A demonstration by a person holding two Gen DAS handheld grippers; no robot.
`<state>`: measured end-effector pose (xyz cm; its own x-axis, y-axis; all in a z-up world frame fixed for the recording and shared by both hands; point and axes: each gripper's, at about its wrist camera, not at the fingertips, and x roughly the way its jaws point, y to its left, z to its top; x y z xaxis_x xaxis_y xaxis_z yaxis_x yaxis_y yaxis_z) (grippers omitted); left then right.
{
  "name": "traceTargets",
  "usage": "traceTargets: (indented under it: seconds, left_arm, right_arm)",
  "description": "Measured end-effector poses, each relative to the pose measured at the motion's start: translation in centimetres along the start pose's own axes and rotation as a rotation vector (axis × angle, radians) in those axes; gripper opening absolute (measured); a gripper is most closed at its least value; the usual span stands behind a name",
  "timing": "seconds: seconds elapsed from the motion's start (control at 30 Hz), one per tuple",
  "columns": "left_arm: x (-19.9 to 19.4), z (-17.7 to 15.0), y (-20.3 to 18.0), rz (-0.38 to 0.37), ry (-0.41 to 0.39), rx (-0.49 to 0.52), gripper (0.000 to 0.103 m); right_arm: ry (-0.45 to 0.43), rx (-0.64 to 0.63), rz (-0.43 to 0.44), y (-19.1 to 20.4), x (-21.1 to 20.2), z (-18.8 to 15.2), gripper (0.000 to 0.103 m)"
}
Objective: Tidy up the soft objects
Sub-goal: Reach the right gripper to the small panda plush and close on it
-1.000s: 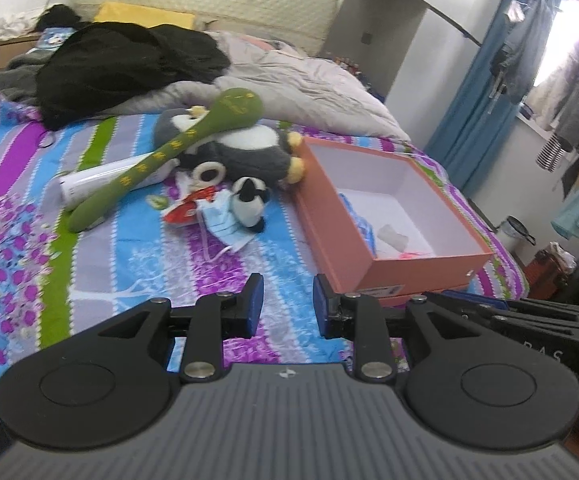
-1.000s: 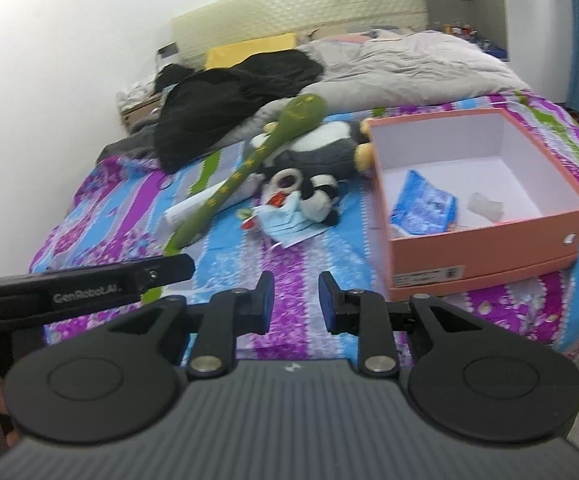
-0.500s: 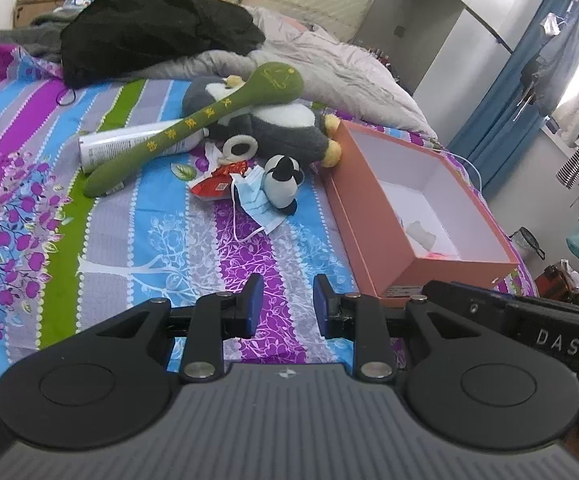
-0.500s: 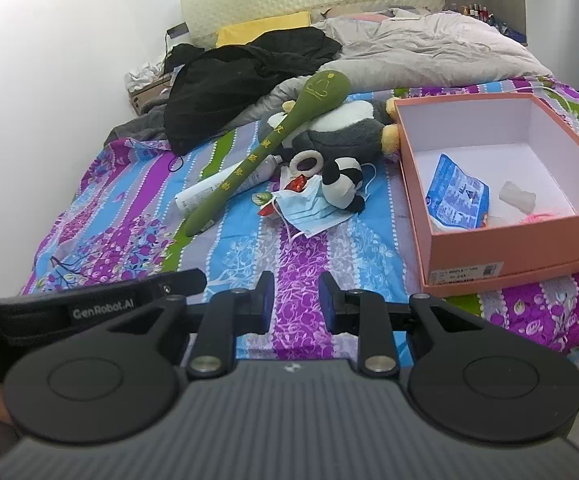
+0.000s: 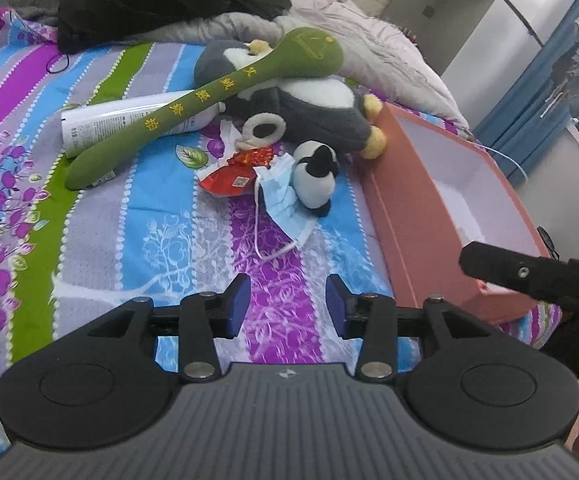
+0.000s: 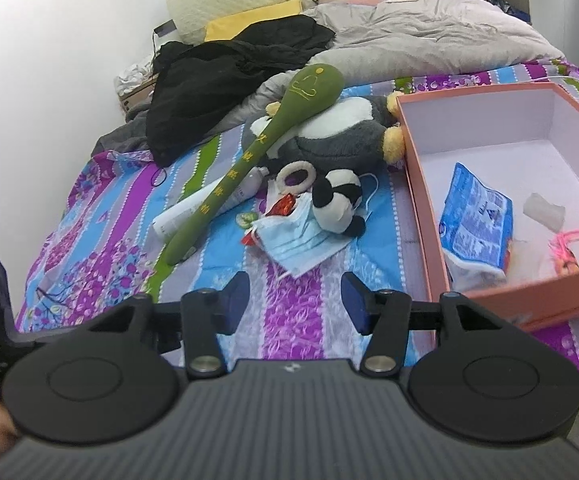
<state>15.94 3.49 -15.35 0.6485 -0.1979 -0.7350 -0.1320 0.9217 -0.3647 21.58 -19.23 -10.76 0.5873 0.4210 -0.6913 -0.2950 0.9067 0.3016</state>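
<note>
We are at the approach step: both grippers hang above the near edge of the bed (image 5: pixel 137 236) with nothing between their fingers, and nothing has been picked up at this moment. Our left gripper (image 5: pixel 288 305) has its fingers spread apart, and so does our right gripper (image 6: pixel 295 302).

The soft things lie in a loose heap ahead of us on the striped bedspread. Nearest is a blue face mask (image 6: pixel 295 236), flat, with a small panda plush (image 6: pixel 339 204) resting on its far edge. Behind them lies a large grey penguin plush (image 5: pixel 313 108), and a long green plush mallet (image 5: pixel 225 96) leans across it and over a white spray can (image 5: pixel 129 120). A red foil wrapper (image 5: pixel 235 174) sits just beside the mask, touching it.

We judge the next move to be a reach forward and down onto the small panda or the mask, since they are closest and lie free on top. The mask is thin and limp, so the fingers would need to pinch a raised fold rather than press flat cloth.

The orange box (image 6: pixel 421 184) stands open just to the right of the heap, its near wall close beside the penguin's foot. Inside are a blue packet (image 6: pixel 475 216) leaning on the left wall, a small whitish lump (image 6: pixel 543 210), and a pink feathery item (image 6: pixel 565 256) in the near corner. Most of its floor is free.
</note>
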Motion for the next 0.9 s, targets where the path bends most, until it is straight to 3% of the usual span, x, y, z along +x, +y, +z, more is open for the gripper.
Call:
traceTargets:
  seconds: [0.67,0.9]
  left_arm:
    - [12.3,5.5,3.4,-0.044,0.052,-0.083,0.046]
    - [14.9,6.1,3.3,-0.044,0.047,-0.113,0.023]
  right_arm:
    - [0.066,0.006,-0.043,-2.0,15.1,5.6,0.053]
    - [0.075,-0.003,-0.065,-3.0,19.3,5.9,0.053]
